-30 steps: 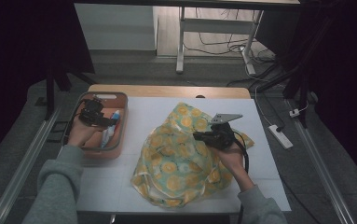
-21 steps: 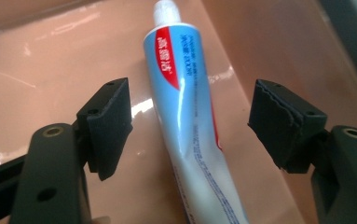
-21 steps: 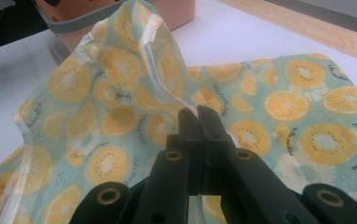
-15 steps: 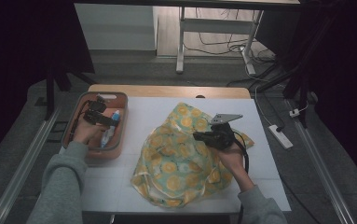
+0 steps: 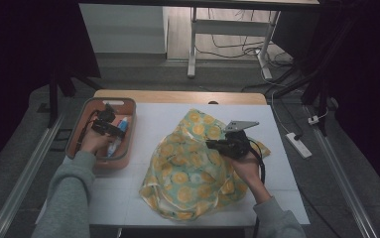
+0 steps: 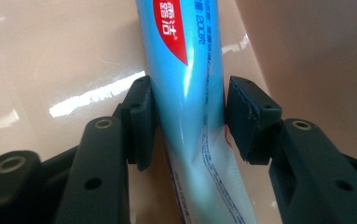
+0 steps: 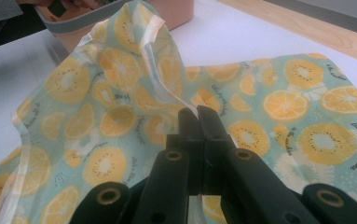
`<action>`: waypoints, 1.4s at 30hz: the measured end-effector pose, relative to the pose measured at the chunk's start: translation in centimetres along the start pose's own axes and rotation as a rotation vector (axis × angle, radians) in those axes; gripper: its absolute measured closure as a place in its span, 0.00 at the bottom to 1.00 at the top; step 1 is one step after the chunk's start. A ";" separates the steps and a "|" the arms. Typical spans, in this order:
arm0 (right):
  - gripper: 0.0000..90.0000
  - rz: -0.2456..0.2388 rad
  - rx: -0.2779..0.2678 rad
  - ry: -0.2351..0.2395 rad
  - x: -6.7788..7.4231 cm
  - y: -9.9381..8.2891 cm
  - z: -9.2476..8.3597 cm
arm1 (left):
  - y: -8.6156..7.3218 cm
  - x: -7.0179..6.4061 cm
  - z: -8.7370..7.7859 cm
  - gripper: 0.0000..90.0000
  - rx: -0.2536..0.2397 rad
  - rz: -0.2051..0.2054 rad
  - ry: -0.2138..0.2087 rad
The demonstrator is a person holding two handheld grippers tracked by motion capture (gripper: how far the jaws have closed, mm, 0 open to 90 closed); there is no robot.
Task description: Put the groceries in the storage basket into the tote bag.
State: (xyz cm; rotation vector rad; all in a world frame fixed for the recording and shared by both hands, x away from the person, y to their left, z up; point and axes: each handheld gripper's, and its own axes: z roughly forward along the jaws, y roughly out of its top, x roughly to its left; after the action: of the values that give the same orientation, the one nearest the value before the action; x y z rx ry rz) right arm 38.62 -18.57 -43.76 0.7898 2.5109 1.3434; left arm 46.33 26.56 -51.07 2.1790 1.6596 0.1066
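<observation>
left gripper [image 5: 109,125] sits inside the tray [image 5: 76,135] at the far-left of the table [image 5: 153,114], left hand [image 5: 94,142] behind it. in the left gripper view its jaws straddle the blue tube [image 6: 190,93]: one pad [image 6: 141,121] is touching the tube's side, the other [image 6: 246,116] is right at the opposite side, can't tell if there's a sliver of gap. tube shows no squeeze. so the fingers are narrow around the tube, contact not confirmed on both sides. the tube lies on the tray's glossy pink floor, red label with white print toward its far end.

right gripper [image 5: 216,145] is over the middle of the table, right hand [image 5: 244,163] holding it. in the right gripper view its jaws are closed together, pinching a raised fold of the bag [image 7: 120,107], teal with orange-slice print. the pinched fold stands up as a ridge; the rest of the bag lies spread and crumpled on the white table top, right of the tray and apart from it.
</observation>
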 end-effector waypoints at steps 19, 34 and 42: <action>0.99 -0.005 0.001 -0.003 0.1 0.0 0.1 | -0.5 0.6 -1.8 0.80 -0.086 -0.013 -0.018; 0.99 -0.010 -0.001 -0.002 0.2 0.0 0.2 | -2.8 0.6 -8.2 0.81 -0.374 -0.004 -0.059; 0.99 -0.006 -0.005 -0.007 0.1 0.0 0.0 | -3.9 -0.5 -11.0 0.81 -0.528 0.029 -0.097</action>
State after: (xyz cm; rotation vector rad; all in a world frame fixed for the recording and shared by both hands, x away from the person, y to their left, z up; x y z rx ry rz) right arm 38.53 -18.49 -43.79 0.7835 2.5017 1.3416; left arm 39.38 29.89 -42.27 1.7761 1.3553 0.3936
